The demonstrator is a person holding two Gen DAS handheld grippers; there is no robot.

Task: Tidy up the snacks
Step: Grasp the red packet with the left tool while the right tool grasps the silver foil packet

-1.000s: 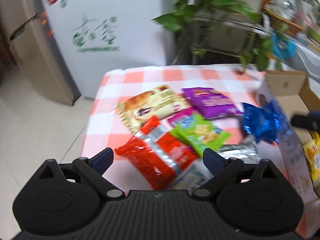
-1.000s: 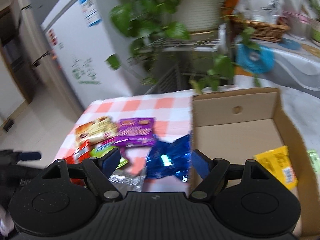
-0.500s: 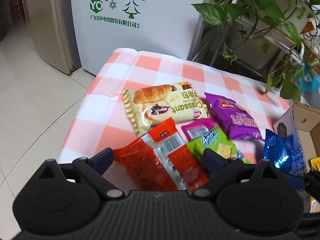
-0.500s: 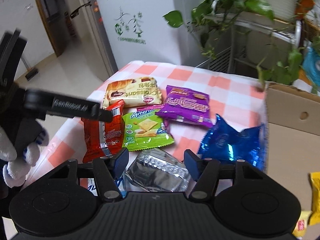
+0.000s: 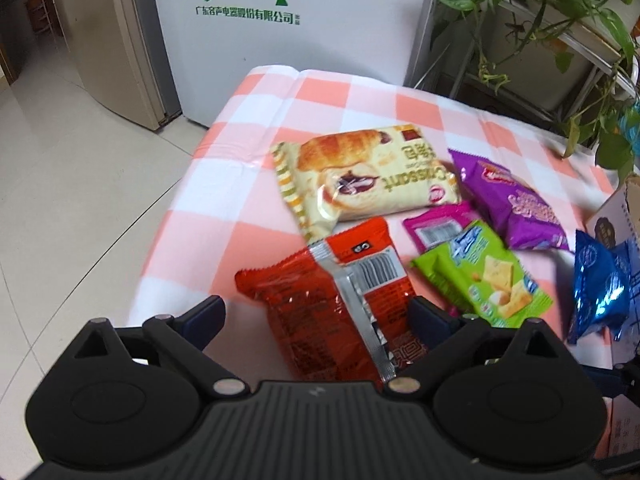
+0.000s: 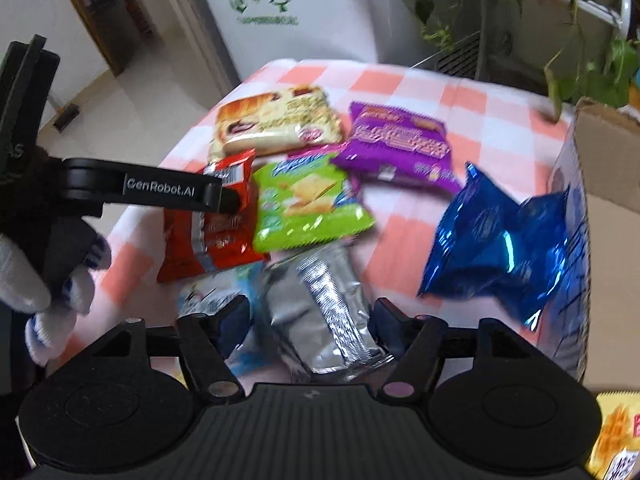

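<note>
A red snack packet lies on the checked tablecloth, and my left gripper stands open astride it, pads clear of it. In the right wrist view one left fingertip hovers at the red packet. My right gripper straddles a silver foil packet; its jaws are opening and the pads do not press it. Croissant pack, purple bag, green cracker packet, pink packet and blue foil bag lie around.
A cardboard box stands at the right of the table, with a yellow packet inside. A pale blue packet lies partly under the silver one. A gloved hand holds the left gripper. A white fridge and plants stand behind.
Both grippers have sunk toward the table. The right one swung left from the box to over the silver packet, narrowing its jaws and then widening them. The left settled over the red packet.
</note>
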